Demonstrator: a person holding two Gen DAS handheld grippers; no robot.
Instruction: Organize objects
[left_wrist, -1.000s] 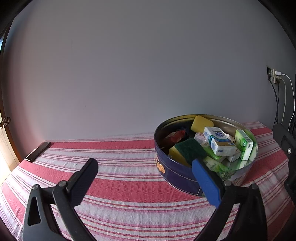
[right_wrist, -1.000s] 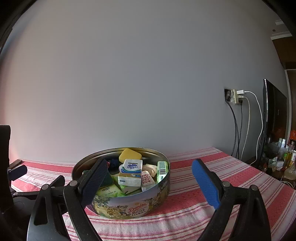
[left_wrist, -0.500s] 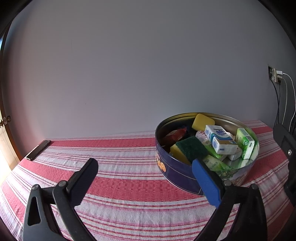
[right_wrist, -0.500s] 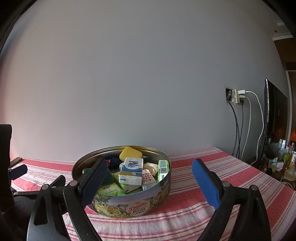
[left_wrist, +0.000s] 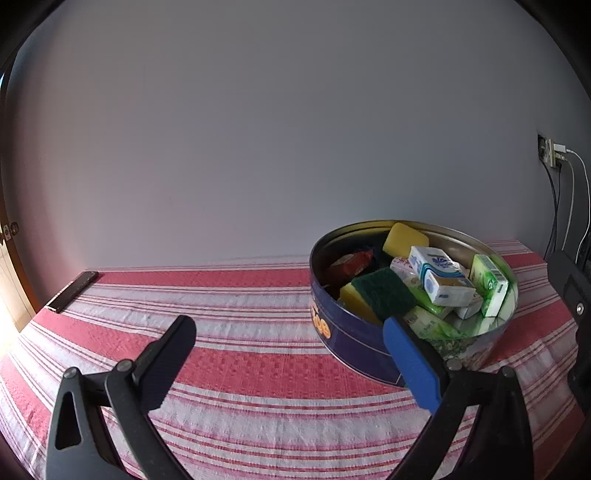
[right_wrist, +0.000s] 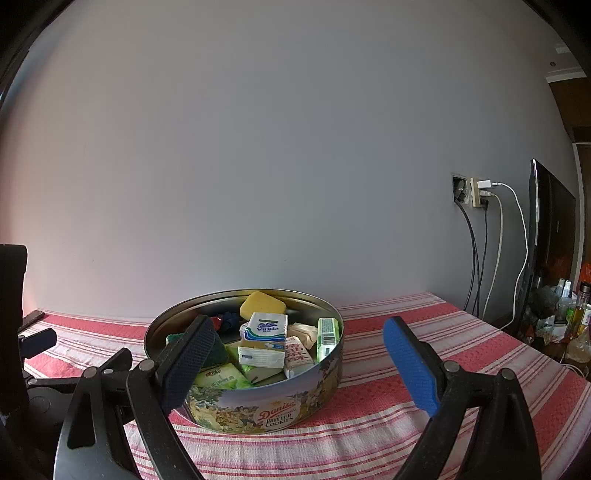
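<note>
A round blue cookie tin (left_wrist: 354, 354) stands on the red-and-white striped tablecloth (left_wrist: 229, 354); it also shows in the right wrist view (right_wrist: 273, 406). It holds a yellow sponge (right_wrist: 262, 305), a green-topped scouring sponge (left_wrist: 382, 293), a white and blue tissue pack (right_wrist: 264, 338), a green box (right_wrist: 327, 334), a red wrapper (left_wrist: 351, 260) and green packets (right_wrist: 219, 376). My left gripper (left_wrist: 288, 365) is open and empty, left of and in front of the tin. My right gripper (right_wrist: 295, 363) is open and empty, in front of the tin.
A black phone (left_wrist: 72, 291) lies at the table's far left edge. A wall socket with plugs and hanging cables (right_wrist: 480, 195) is at the right. A dark screen (right_wrist: 550, 236) and several bottles (right_wrist: 576, 314) stand beyond the table's right end. A plain wall is behind.
Both views have shifted only slightly; the tin sits a little higher in the left wrist view. Both grippers have stayed open and empty.
</note>
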